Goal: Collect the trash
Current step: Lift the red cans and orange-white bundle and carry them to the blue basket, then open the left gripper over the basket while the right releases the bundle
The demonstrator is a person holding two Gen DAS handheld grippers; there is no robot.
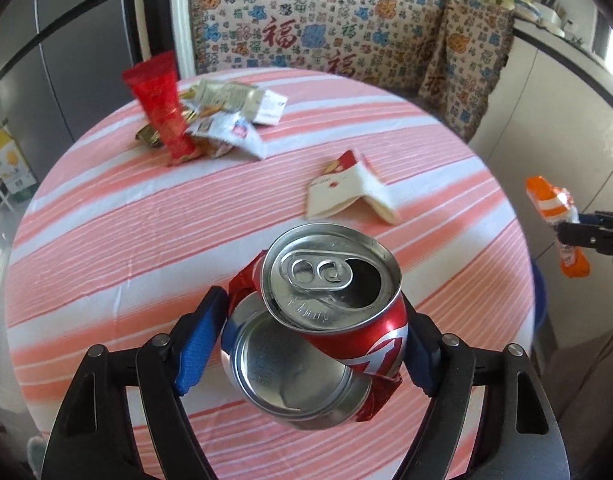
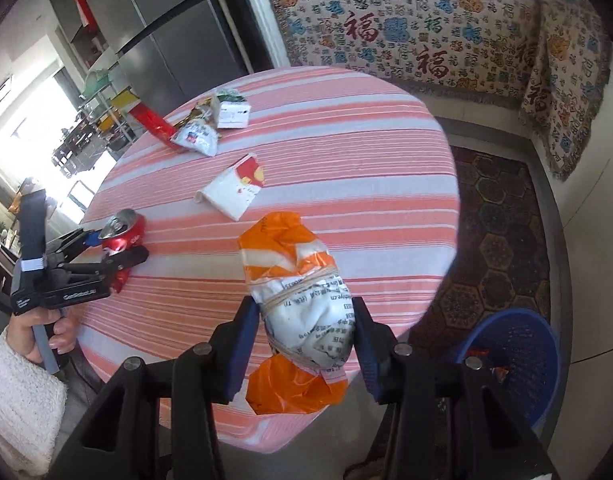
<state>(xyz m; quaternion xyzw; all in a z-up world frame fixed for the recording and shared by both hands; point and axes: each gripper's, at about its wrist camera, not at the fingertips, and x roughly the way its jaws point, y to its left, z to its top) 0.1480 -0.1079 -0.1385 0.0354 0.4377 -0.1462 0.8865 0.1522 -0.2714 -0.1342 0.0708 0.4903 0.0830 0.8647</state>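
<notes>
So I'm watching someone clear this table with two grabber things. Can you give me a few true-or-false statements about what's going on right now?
1. The left tool holds a crushed red soda can. True.
2. The right tool is empty. False: it grips an orange and white wrapped bundle.
3. A blue basket stands on the floor beside the table. True.
4. The striped tablecloth is green. False: it is pink and white.
5. The table has been cleared. False: a pile of wrappers and a folded white and red paper packet lie on it.
</notes>
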